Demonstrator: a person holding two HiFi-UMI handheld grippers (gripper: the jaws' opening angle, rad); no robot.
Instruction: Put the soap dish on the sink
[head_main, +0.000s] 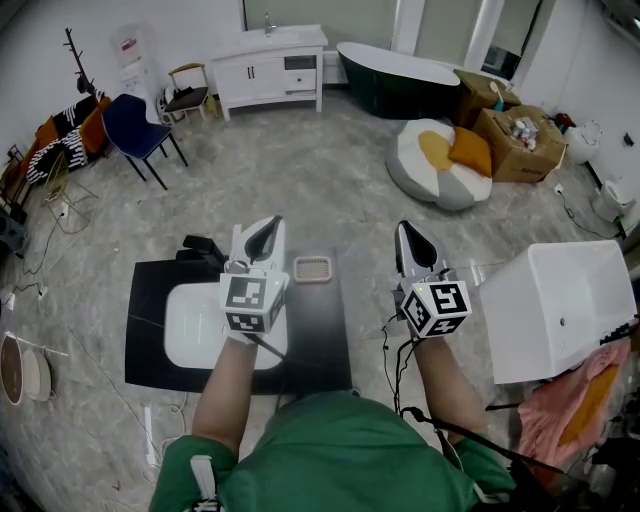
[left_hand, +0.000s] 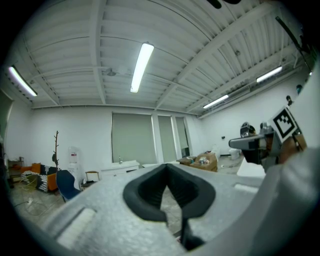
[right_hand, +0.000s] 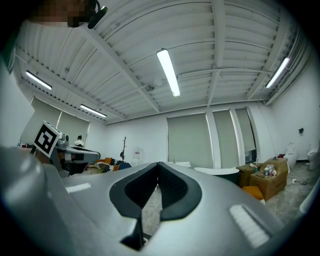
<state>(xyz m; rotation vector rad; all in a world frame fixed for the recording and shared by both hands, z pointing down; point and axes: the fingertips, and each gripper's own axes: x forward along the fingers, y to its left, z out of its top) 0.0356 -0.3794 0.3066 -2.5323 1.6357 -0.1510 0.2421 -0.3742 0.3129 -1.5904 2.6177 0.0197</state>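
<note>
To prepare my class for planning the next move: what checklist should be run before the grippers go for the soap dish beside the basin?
1. Soap dish in sight: ok, on the black counter beside the basin.
2. Left gripper empty: ok, nothing between its jaws.
3. Right gripper empty: ok.
4. Jaws opened for a grasp: not ok, both pairs are together.
5. Dish empty: cannot tell, too small.

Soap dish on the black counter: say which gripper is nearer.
Left. The left gripper hovers just left of the pale rectangular soap dish; the right gripper sits farther right.
</note>
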